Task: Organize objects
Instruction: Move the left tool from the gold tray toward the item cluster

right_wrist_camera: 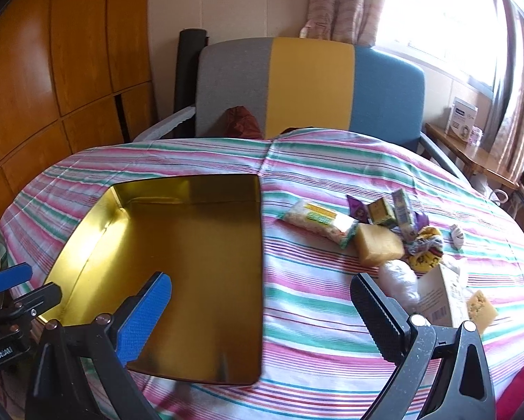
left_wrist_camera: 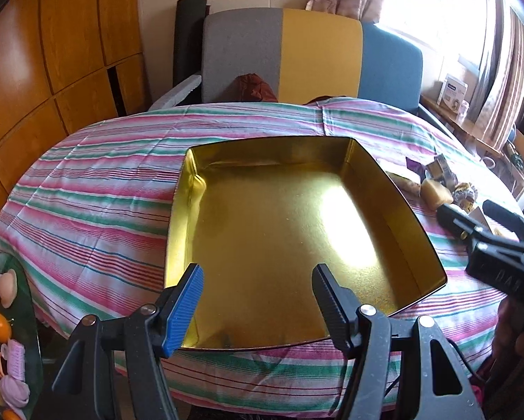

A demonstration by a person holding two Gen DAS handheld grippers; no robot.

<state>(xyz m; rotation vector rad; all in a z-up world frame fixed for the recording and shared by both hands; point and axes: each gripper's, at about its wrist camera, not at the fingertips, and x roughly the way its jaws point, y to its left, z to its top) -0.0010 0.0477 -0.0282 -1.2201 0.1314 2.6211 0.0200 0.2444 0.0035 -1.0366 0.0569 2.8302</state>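
1. Both pairs of jaws are empty: the right gripper (right_wrist_camera: 262, 318) stands spread as wide as it goes over the striped tablecloth (right_wrist_camera: 314, 315), and the left gripper (left_wrist_camera: 258, 301) is held partly open above the near end of the gold tin (left_wrist_camera: 279, 217), gripping nothing.
2. At about 10 o'clock from the right jaws, the tin sits open and bare inside, its long axis running from the near edge of the table away toward the armchair (right_wrist_camera: 311, 84).
3. At about 2 o'clock from the right jaws lies the clutter to be sorted: a white wrapped bundle (right_wrist_camera: 398, 280) nearest, a pale box (right_wrist_camera: 437, 297) just beside it, then a yellow sponge block (right_wrist_camera: 377, 245).
4. Farther out at 1 o'clock a long rice-cracker packet (right_wrist_camera: 318, 222) lies crosswise, with small wrapped packets (right_wrist_camera: 395, 210) behind it.
5. By my reading the right hand is the nearer to that pile, and the tin lies to its left for the drop.
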